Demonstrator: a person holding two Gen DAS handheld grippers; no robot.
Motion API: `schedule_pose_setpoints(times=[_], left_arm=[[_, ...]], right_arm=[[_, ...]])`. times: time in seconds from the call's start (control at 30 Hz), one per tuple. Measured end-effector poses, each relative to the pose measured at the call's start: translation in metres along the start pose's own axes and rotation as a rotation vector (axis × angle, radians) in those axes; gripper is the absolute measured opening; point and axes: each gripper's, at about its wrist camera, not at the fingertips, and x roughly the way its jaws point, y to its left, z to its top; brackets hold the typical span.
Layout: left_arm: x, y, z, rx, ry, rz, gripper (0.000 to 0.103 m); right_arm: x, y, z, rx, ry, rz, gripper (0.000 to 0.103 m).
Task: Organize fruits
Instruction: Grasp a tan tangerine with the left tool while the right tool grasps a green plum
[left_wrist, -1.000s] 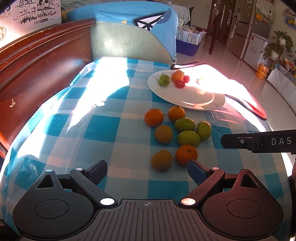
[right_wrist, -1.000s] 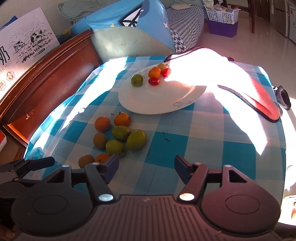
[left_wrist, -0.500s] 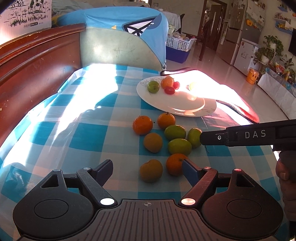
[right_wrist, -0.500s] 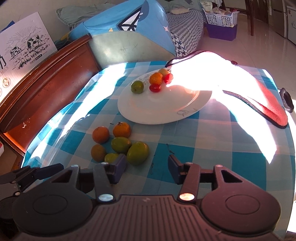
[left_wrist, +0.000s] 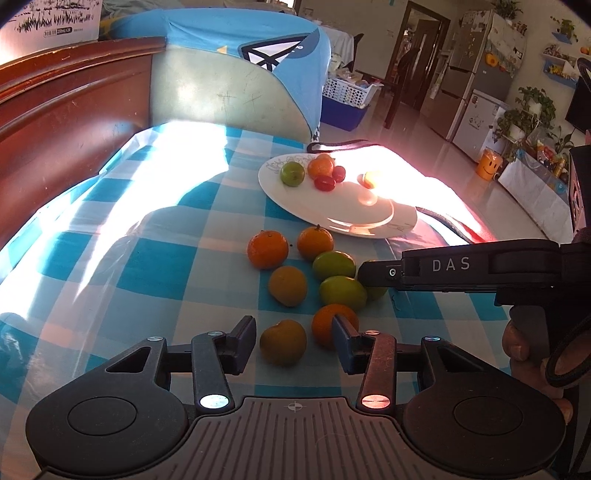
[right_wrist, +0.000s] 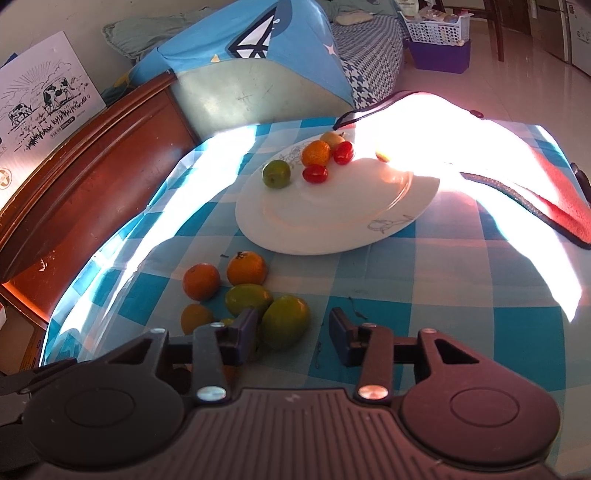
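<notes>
Several oranges and green fruits lie in a cluster on the blue checked cloth. A white plate (left_wrist: 332, 218) (right_wrist: 332, 229) beyond them holds a green fruit, an orange, two red tomatoes and a yellow piece. My left gripper (left_wrist: 293, 341) is closing around a dull yellow-orange fruit (left_wrist: 282, 341); gaps still show on both sides of it. An orange (left_wrist: 327, 321) sits just behind the right finger. My right gripper (right_wrist: 293, 334) is closing around a big green fruit (right_wrist: 286, 325). The left pad is close to that fruit and the right pad stands clear. In the left wrist view the right gripper (left_wrist: 367, 275) reaches in from the right.
A red mat (right_wrist: 554, 206) with a dark border lies right of the plate in glaring sunlight. A wooden headboard (left_wrist: 55, 129) runs along the left, and a blue and grey cushion (right_wrist: 258, 74) stands behind the table. A hand (left_wrist: 517, 343) holds the right gripper's handle.
Both pairs of jaws have narrowed markedly. The left gripper now frames the yellow-orange fruit. The right gripper has come forward and down over the green fruit.
</notes>
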Motion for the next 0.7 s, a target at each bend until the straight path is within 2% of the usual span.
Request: schedule_pose_setpoints(times=[0.17,0.27,0.43,0.57,0.7], left_arm=[[-0.002,0.006,0.000,-0.036,0.000,0.007,0.034],[0.000,0.013,0.001,-0.070,0.009,0.018,0.034],[0.003,0.001,-0.002,0.000,0.010,0.039,0.034],[0.003,0.003,-0.003,-0.016,0.012,0.028,0.033],[0.003,-0.001,-0.005,0.003,0.019,0.006,0.025]], right_arm=[[0.003,0.000,0.000,0.003,0.004,0.020,0.029],[0.002,0.000,0.000,0.003,0.006,0.018,0.028],[0.004,0.002,-0.001,-0.003,0.009,0.012,0.028],[0.004,0.002,-0.002,-0.011,0.006,0.006,0.027],[0.003,0.002,-0.002,-0.014,0.004,0.002,0.027]])
